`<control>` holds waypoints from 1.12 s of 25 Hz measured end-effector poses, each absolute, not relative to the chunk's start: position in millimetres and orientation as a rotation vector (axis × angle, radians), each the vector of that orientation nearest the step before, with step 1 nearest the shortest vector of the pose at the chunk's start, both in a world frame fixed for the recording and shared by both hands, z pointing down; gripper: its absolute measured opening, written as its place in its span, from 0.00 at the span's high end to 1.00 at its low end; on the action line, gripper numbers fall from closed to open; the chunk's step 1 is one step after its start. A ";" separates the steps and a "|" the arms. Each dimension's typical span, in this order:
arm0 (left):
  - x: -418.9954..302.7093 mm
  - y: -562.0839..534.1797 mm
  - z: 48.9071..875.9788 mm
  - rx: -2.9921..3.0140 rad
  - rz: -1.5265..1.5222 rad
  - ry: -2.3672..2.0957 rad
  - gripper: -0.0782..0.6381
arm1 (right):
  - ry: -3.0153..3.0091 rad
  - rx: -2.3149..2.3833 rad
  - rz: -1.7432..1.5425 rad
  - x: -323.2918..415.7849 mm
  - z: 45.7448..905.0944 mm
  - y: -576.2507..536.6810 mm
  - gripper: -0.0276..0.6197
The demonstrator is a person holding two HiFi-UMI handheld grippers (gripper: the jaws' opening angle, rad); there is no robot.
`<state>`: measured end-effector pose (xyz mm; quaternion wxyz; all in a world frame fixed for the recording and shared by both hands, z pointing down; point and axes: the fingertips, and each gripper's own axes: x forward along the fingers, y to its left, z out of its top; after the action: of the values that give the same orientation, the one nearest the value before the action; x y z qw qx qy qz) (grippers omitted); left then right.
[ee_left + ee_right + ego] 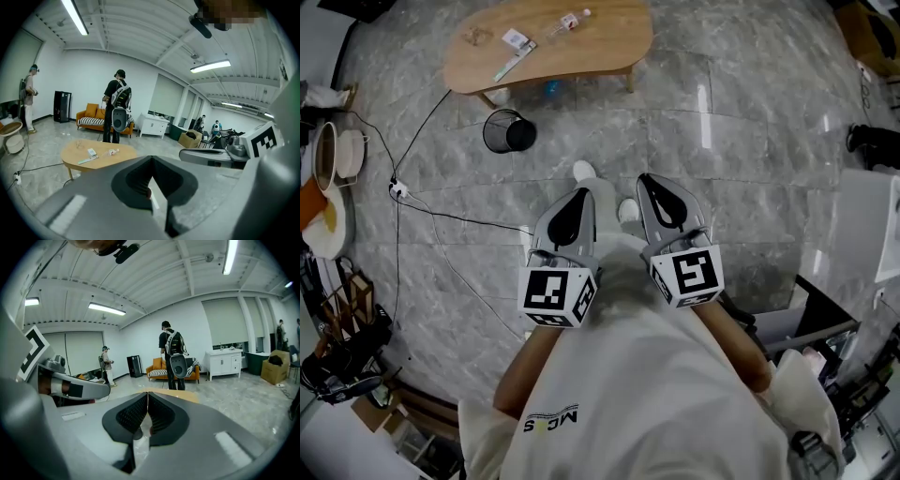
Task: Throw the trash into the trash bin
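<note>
Grey plastic sits closest to me: my left gripper point(583, 194) and my right gripper point(643, 178) are side by side just in front of my pale shirt point(666, 394), marker cubes turned toward me. Each one has its black ribbed pads point(127, 416) pressed together at the tips. I have nothing between either pair.

Just past the tips, the toes of my white shoes point(584, 171) show on the polished grey marble-tile floor point(741, 122). To my left, a thin black cable point(441, 217) runs across the tiles from a small white plug block point(397, 190).

Further ahead stands the round black wire-mesh trash bin point(508, 130), on the floor just beside a leg of the low rounded wooden table point(605, 42). The trash lies on that tabletop, well apart from both grippers:
- a crumpled clear wrapper point(475, 36)
- a flat white packet point(517, 38)
- a long pale green strip point(514, 64)
- a small clear plastic bottle point(567, 22)

Beyond the table, the left gripper view shows a person in black with a backpack point(116, 105) standing in front of an orange sofa point(91, 117). Another person point(30, 96) stands by the far left wall.
</note>
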<state>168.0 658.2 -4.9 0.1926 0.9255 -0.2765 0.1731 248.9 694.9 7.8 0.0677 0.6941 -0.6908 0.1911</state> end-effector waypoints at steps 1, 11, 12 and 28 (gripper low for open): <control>169.6 654.7 -1.4 2.587 0.494 -0.770 0.89 | -2.077 2.085 0.593 249.9 11.2 689.8 0.92; 176.2 513.1 38.1 2.447 0.491 -0.789 0.89 | -2.038 2.018 0.616 266.5 35.9 551.9 0.92; 175.7 490.5 38.0 2.435 0.485 -0.801 0.89 | -2.050 2.000 0.614 267.0 35.1 529.7 0.92; 123.0 232.9 20.2 2.324 0.327 -0.955 0.89 | -2.116 1.883 0.558 248.0 18.3 248.5 0.92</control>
<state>123.0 232.9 20.2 0.2993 0.8752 -0.3596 0.1230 248.0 248.5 18.3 0.1271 0.6471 -0.7269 0.1918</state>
